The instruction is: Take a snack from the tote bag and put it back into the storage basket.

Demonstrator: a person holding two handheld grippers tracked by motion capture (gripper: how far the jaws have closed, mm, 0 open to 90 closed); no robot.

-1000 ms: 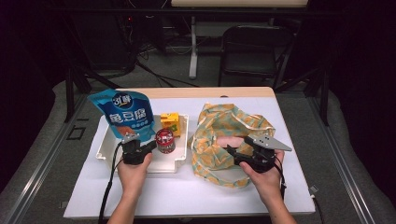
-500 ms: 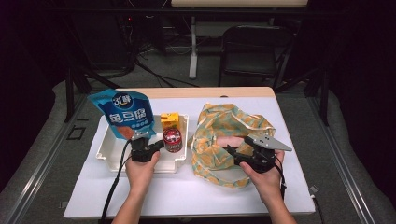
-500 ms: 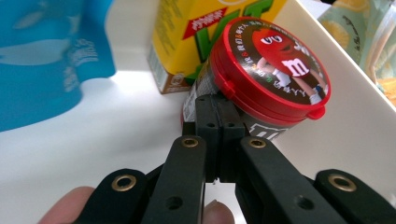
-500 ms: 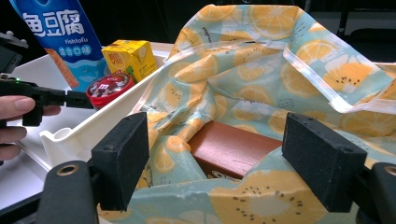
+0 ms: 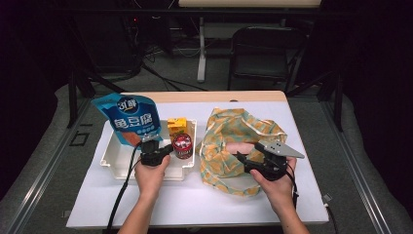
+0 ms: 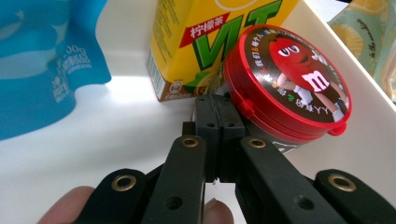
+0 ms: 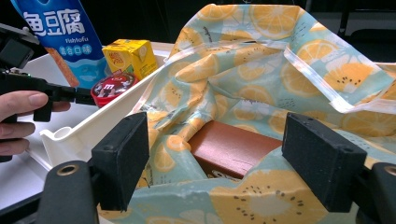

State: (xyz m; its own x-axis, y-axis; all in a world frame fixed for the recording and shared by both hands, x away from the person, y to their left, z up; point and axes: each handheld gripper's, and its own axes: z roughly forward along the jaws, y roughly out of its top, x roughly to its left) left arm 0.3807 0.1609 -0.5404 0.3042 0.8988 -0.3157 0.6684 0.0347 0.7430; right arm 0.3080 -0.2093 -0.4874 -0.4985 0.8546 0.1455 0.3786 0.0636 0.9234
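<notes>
Nearest to me on the white counter (image 5: 204, 204), my left tool (image 6: 215, 105) has its two black pads pressed flat together with nothing between them, their tips right against the side of the red-lidded M&M's tin (image 6: 286, 86), just under its lid. That tin stands in the white tray (image 5: 114, 163), and its lid shows the red M&M character with a white "m" on the chest and a ring of small coloured characters around the edge. Just behind it and touching it stands the yellow lemon tea carton (image 6: 205, 42), printed with big green "VIT" letters and a red band reading 柠檬茶. To its left in the left gripper view leans the blue pouch (image 5: 130, 119), which carries large white characters 鱼豆腐 and, in the right gripper view, the words "fishtofu" and 混合口味. My right tool (image 7: 233, 158) is spread wide, its pads either side of the mouth of the lemon-and-kiwi print cloth bag (image 7: 261, 60), gripping nothing. Inside the bag lies a brown box (image 7: 229, 147); gold print shows at its lower edge, too little to read.
</notes>
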